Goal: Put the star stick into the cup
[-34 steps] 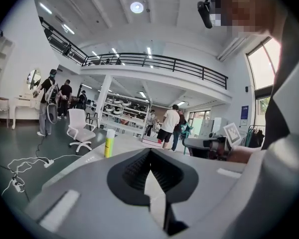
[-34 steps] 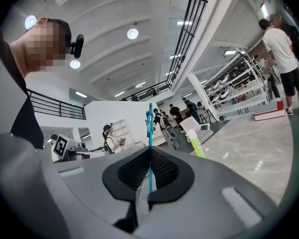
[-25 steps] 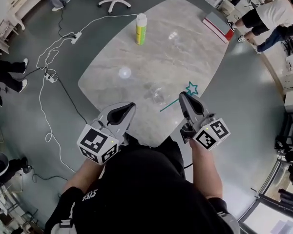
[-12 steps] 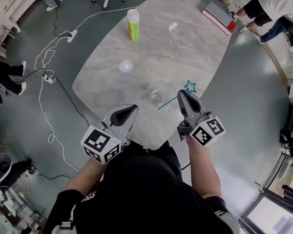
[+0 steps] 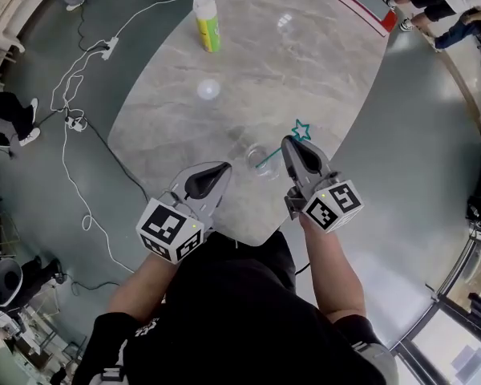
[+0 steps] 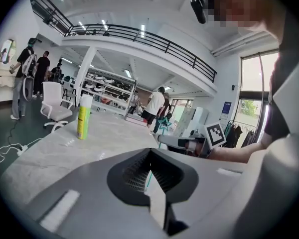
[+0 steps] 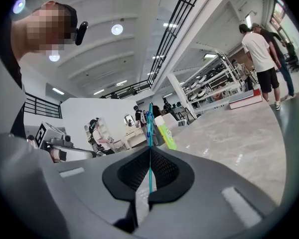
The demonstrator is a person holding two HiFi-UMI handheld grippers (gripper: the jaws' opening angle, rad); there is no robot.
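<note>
A teal stick with a star (image 5: 301,130) at its top is held near its middle by my right gripper (image 5: 288,146), which is shut on it. In the head view the stick slants down to the left and its lower end overlaps the clear cup (image 5: 260,158) on the marble table (image 5: 329,70); I cannot tell whether it is inside. The right gripper view shows the stick (image 7: 150,163) upright between the closed jaws. My left gripper (image 5: 219,170) hovers just left of the cup, shut on nothing. From the left gripper view, the right gripper (image 6: 158,137) and star (image 6: 164,123) show ahead.
A yellow-green bottle (image 5: 207,22) stands at the table's far left, a clear glass (image 5: 285,24) near the far edge, and a small clear round thing (image 5: 208,89) mid-table. A red and white book (image 5: 367,5) lies far right. Cables and a power strip (image 5: 108,48) run along the floor on the left; people stand around.
My right gripper has carried the star stick left, bringing the stick's lower end over the cup. The left gripper has barely moved.
</note>
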